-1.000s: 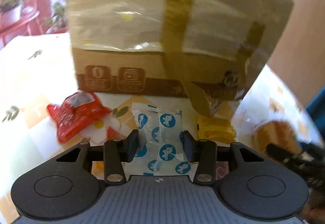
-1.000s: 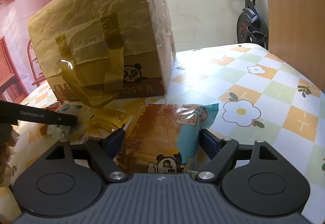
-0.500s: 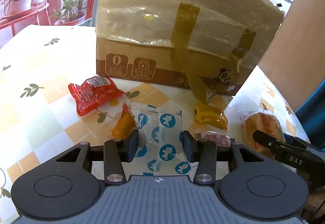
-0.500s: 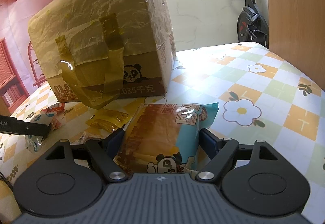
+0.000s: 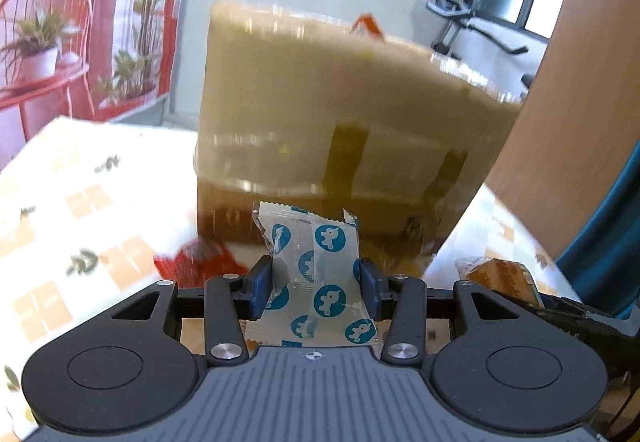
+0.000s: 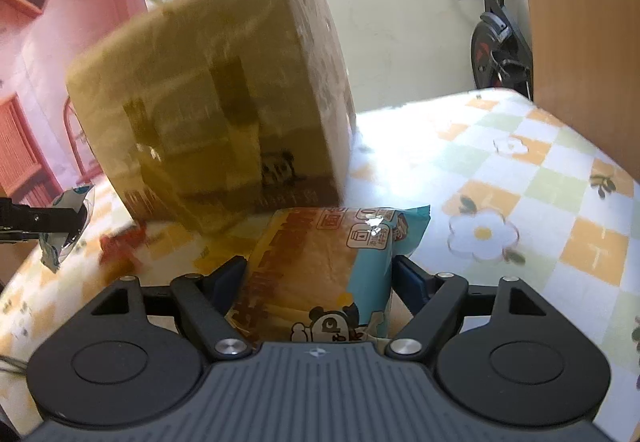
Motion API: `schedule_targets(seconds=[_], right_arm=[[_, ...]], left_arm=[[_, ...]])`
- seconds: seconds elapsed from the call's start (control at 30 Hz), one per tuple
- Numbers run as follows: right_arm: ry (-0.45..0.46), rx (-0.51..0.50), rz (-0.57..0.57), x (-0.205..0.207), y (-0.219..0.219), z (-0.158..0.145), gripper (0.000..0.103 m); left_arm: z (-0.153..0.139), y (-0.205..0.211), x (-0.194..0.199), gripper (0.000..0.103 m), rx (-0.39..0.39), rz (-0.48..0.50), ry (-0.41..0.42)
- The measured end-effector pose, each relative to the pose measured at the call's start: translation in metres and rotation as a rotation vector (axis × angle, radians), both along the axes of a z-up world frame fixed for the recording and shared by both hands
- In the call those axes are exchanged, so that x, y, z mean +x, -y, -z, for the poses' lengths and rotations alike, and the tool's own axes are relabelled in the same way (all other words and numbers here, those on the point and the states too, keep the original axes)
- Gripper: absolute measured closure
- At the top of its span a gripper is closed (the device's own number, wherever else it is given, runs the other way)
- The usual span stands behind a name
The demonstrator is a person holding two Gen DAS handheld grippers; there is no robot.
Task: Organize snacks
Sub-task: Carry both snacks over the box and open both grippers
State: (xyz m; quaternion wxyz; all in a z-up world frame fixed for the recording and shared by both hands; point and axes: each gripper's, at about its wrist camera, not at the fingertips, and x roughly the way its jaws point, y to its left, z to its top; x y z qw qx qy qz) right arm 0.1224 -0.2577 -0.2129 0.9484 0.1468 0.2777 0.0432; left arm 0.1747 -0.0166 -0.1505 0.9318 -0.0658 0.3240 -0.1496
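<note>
Our left gripper (image 5: pixel 316 284) clamps the white blue-dotted packet (image 5: pixel 320 274), off the table (image 5: pixel 60 201); our right gripper (image 6: pixel 320 278) squeezes the bread pack (image 6: pixel 320 266), both before the cardboard box (image 6: pixel 224 109).

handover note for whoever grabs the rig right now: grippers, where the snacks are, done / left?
Left gripper: shut on the white packet with blue dots, held above the table.
Right gripper: shut on the bread packet, in front of the cardboard box.
On the table by the box's base: a red packet, blurred; other wrappers there are too blurred to tell.
Done: both packets are gripped.
Left: neither is put away yet; the loose ones need collecting. The box's inside is not in view.
</note>
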Motion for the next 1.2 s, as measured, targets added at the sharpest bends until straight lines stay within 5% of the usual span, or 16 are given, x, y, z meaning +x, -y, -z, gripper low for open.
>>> schedule_targets(seconds=[0.47,0.7,1.2], right_arm=[[0.301,0.050,-0.041,0.027,0.002,-0.117,0.023],[0.385,0.002,-0.085,0.074,-0.008,-0.163,0.023],[0.312,-0.129,-0.182,0.193,-0.062,-0.158,0.023]], left_arm=[[-0.088,0.010,0.044,0.055,-0.027,0.060,0.220],[-0.109,0.028,0.086,0.055,-0.040,0.051,0.258],[-0.092,0.026,0.141,0.055,-0.023,0.034,0.172]])
